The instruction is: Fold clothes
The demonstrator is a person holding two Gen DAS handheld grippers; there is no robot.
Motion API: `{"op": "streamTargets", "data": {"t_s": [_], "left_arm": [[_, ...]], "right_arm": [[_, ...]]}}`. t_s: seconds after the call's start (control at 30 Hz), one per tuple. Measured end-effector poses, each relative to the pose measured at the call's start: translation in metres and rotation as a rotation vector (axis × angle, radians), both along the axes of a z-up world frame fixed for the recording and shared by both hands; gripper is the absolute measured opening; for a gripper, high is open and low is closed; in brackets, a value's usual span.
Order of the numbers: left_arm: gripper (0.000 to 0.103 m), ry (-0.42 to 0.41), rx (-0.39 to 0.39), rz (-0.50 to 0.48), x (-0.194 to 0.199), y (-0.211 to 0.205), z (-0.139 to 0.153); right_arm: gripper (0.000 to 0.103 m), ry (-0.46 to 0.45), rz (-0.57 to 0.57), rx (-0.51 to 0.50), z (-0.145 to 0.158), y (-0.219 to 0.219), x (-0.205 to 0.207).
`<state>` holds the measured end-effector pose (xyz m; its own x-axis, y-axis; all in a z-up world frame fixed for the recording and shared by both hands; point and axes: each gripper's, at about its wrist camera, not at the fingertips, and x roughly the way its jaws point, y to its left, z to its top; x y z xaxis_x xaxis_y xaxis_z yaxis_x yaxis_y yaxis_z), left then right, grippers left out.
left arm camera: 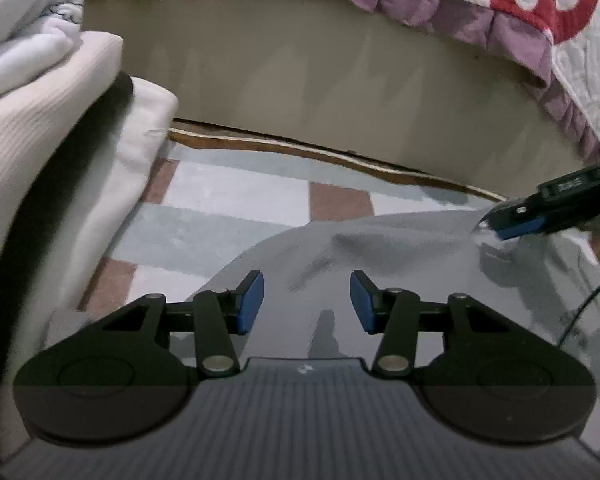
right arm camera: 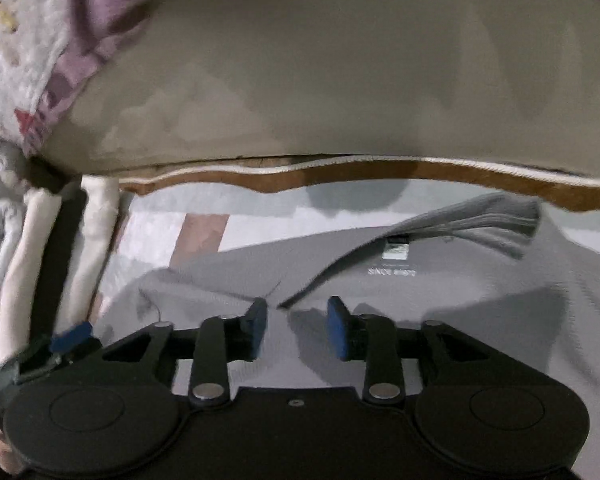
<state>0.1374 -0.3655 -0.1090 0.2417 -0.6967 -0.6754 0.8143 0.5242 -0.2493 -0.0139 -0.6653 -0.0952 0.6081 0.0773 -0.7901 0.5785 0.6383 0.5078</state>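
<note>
A checked rug [left arm camera: 236,200] in grey, white and pink meets a beige bed base [left arm camera: 300,92] under a frilled purple quilt [left arm camera: 452,12].

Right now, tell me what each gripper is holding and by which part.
Nothing is held. The left gripper and the right gripper both hang over the grey shirt with jaws apart and no cloth between them.
</note>
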Motion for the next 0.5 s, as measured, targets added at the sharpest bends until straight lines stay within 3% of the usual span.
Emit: {"op": "streamTargets", "data": {"t_s": [0.13,0.4,0.43,0.47,0.5], "left_arm": [[0.055,-0.015,0.040,0.056,0.009,-0.001,-0.010],[0.056,0.034,0.103,0.079,0.024,0.004,-0.031],[0.056,0.043,0.100,0.082,0.026,0.004,-0.032],[0.056,0.055,0.092,0.084,0.027,0.005,-0.033],[0.056,0.063,0.088,0.085,0.028,0.006,-0.034]], "right_arm": [[0.054,-0.018,-0.011,0.032,-0.020,-0.001,0.014],[0.052,-0.138,0.041,0.067,-0.037,0.008,0.030],[0.041,-0.151,0.043,0.079,-0.038,0.009,0.031],[0.020,-0.164,0.045,0.092,-0.038,0.009,0.032],[0.014,-0.170,0.047,0.087,-0.036,0.008,0.034]]}}
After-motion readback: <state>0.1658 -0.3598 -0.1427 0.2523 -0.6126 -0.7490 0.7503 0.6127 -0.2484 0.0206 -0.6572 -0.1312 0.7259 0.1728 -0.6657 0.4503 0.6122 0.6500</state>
